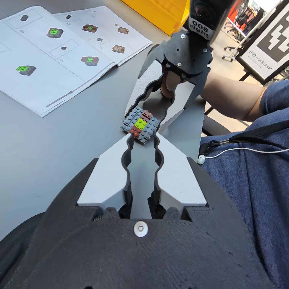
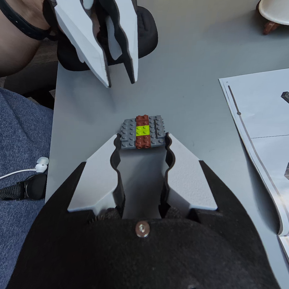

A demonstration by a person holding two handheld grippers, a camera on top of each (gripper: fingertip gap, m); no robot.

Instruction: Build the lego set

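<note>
Lego assembly [image 2: 143, 133]: flat grey studded plates with a central brown strip and lime-green square. It lies on the grey table [image 2: 195, 62], at 12 o'clock from centre.

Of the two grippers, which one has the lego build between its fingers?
The right gripper: its fingertips sit either side of the grey lego build on the table. The left gripper hangs apart from it, holding nothing.

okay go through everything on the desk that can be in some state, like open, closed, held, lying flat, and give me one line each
Lego assembly: flat on the table, gripped at its sides by the right gripper.
Right gripper: closed on the assembly's near edge.
Left gripper: jaws apart, holding nothing, tips at the assembly's far edge.
Instruction booklet: open, lying flat.
Yellow bin: only partly in view, contents not visible.
Earbud: hanging loose by the table edge.
</note>
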